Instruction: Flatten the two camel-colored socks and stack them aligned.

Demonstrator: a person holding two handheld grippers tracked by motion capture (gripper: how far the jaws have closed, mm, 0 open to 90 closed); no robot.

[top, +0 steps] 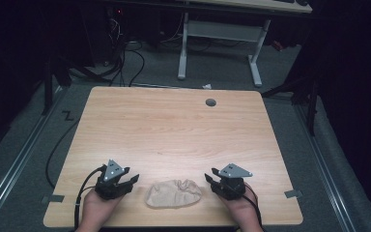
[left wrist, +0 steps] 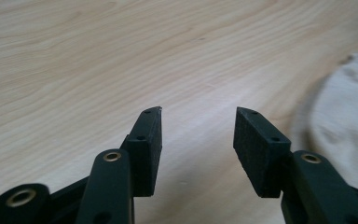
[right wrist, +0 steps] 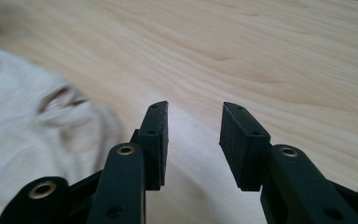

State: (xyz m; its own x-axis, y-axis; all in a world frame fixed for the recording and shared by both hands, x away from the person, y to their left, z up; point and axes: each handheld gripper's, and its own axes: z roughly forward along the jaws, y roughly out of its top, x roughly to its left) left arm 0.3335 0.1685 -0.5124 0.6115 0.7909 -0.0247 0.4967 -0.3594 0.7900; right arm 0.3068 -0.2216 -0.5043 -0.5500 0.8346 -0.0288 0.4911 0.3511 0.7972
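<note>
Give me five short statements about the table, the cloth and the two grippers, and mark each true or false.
1. The beige cloth lies between the left gripper and the right gripper. True.
2. The left gripper is shut on the cloth. False: its jaws stand apart over bare wood, holding nothing.
3. The right gripper is open. True.
4. The cloth sits at the far edge of the table. False: it lies near the person's edge.
5. A grey round cap sits near the table's far edge. True.
</note>
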